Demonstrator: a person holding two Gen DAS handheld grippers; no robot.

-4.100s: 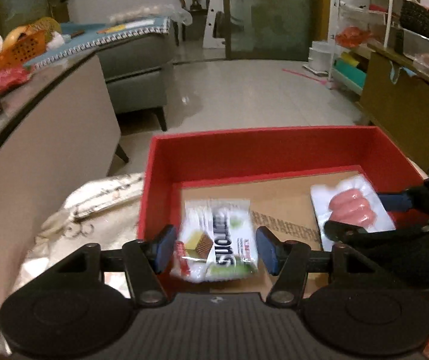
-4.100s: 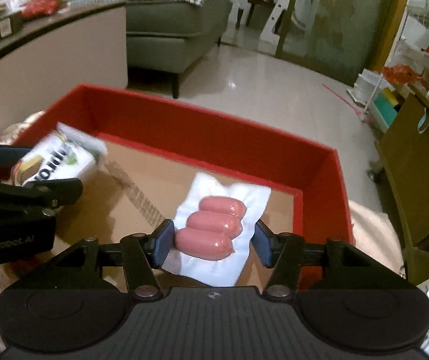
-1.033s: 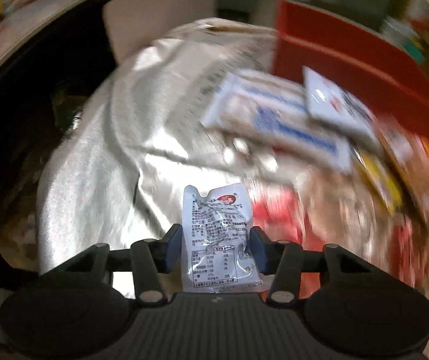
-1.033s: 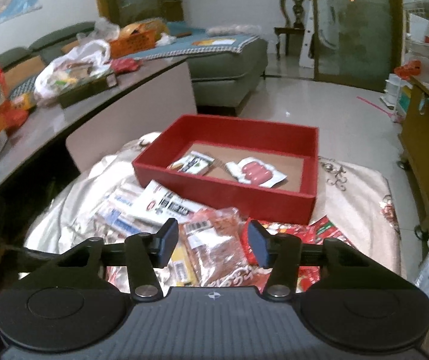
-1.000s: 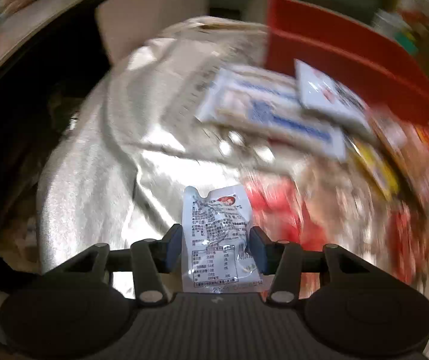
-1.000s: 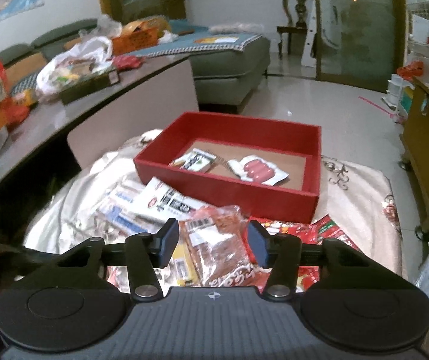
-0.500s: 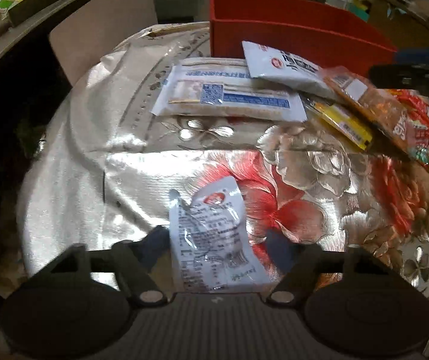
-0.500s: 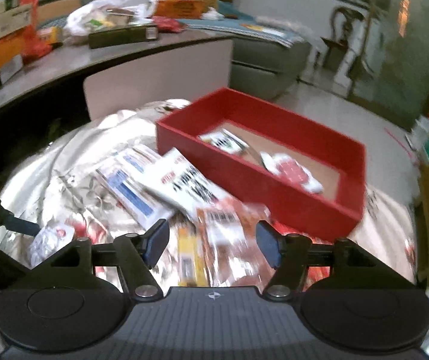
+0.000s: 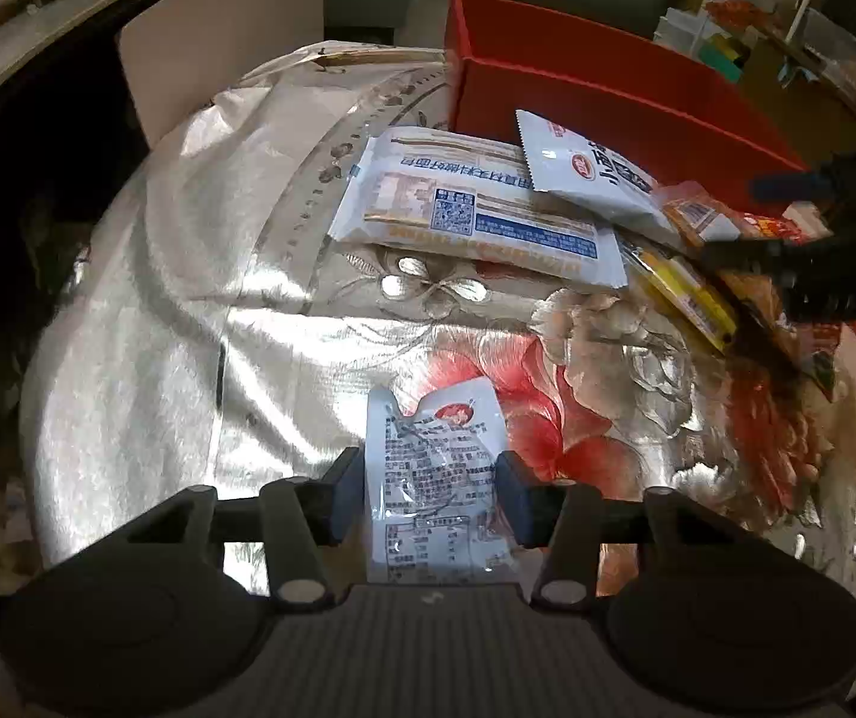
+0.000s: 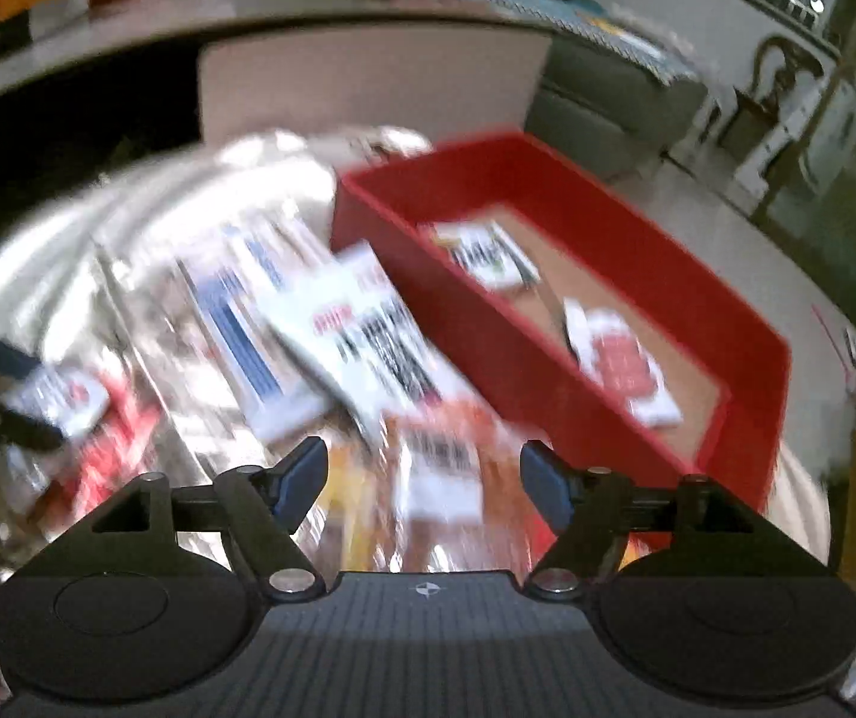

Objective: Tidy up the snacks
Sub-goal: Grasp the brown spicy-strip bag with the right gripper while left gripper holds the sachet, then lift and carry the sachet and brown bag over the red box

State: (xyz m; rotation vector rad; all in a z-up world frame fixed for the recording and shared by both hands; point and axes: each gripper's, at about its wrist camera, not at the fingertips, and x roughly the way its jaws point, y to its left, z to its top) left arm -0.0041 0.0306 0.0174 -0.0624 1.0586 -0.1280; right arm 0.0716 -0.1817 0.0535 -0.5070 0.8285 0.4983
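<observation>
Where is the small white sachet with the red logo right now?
In the left wrist view the small white sachet lies low and central between the left gripper fingers, on the floral cloth, well short of the red box.

Glossy satin tablecloth [image 9: 146, 275], crinkled plastic packet [image 9: 434, 472]

Dim indoor light. Left wrist view sharp; glare on shiny cloth [image 9: 284, 323], dark left edge. Right wrist view motion-blurred throughout. Fisheye bending at edges.
</observation>
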